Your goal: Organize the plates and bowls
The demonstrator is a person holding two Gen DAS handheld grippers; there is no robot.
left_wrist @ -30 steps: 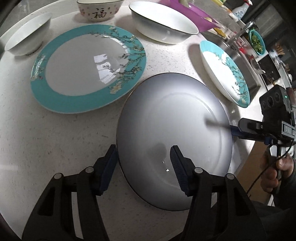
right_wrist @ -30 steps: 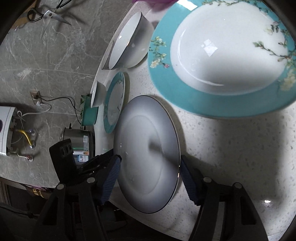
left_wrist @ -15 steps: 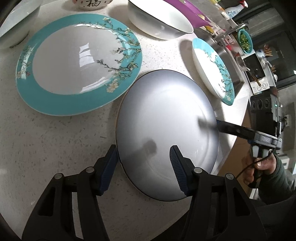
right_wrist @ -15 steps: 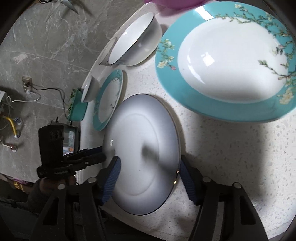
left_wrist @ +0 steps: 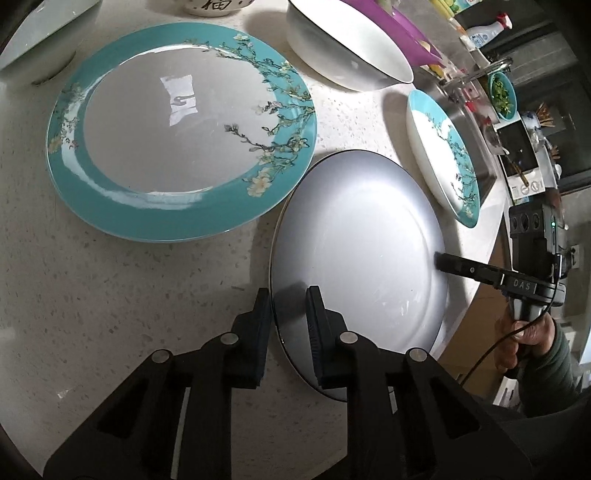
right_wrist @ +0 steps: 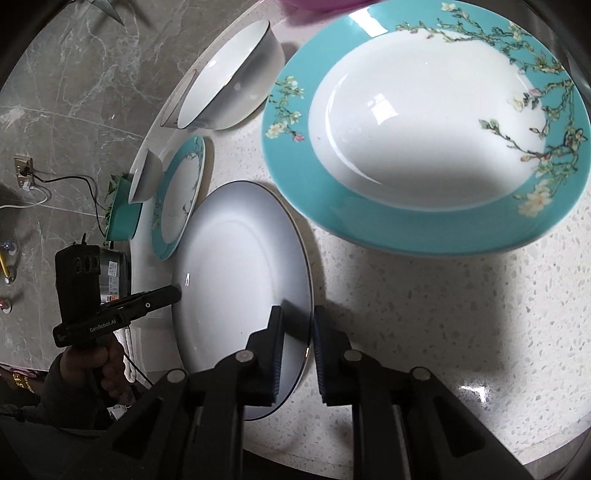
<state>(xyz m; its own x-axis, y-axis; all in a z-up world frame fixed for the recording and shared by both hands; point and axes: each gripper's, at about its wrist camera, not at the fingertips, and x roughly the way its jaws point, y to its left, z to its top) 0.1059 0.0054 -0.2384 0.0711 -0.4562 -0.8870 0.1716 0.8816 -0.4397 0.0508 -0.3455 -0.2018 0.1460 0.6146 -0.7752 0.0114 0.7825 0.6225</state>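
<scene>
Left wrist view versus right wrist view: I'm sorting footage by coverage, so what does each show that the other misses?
Only the left wrist view shows the bowl with a Chinese character, the purple basin and the sink area.

Only the right wrist view shows the grey marble floor and a wall socket.

Both show the white plate, each gripper, left gripper and right gripper, closing on its rim, plus the large teal plate.

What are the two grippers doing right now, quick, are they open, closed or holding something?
Left gripper: fingers closing on the rim of the white plate.
Right gripper: fingers closing on the opposite rim of the same plate.
</scene>
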